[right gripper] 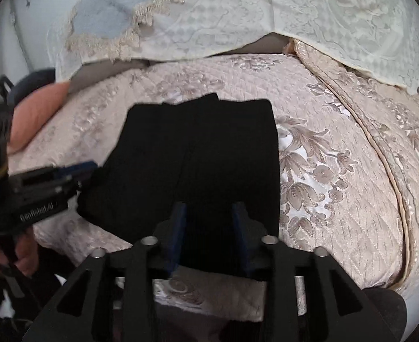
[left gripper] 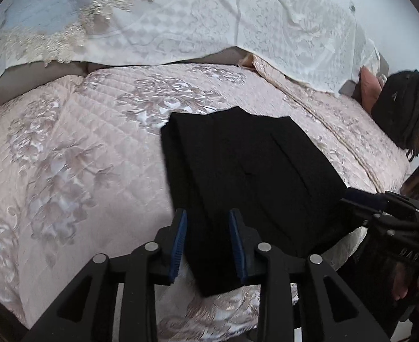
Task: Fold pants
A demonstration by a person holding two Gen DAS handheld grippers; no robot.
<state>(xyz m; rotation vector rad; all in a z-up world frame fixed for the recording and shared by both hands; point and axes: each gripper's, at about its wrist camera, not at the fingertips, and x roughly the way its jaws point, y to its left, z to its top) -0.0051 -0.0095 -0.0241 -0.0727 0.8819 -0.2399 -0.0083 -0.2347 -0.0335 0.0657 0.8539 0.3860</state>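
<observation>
The black pants [left gripper: 252,171] lie folded into a flat rectangle on the pink quilted bedspread [left gripper: 81,156]. My left gripper [left gripper: 207,212] hovers over their near left corner, fingers apart, with the cloth lying flat beneath and no pad pressing on it. In the right wrist view the same pants [right gripper: 198,148] fill the middle, and my right gripper [right gripper: 209,205] stands open over their near edge. The right gripper [left gripper: 352,196] also shows at the pants' right edge in the left wrist view. The left gripper [right gripper: 75,171] sits at their left edge in the right wrist view.
A white lace cover [left gripper: 238,28] drapes over the back of the bed. A black bag [left gripper: 400,111] and a pink pillow [left gripper: 367,85] lie at the far right; another pink pillow [right gripper: 38,114] is at the left. A hand [right gripper: 24,256] holds the left gripper.
</observation>
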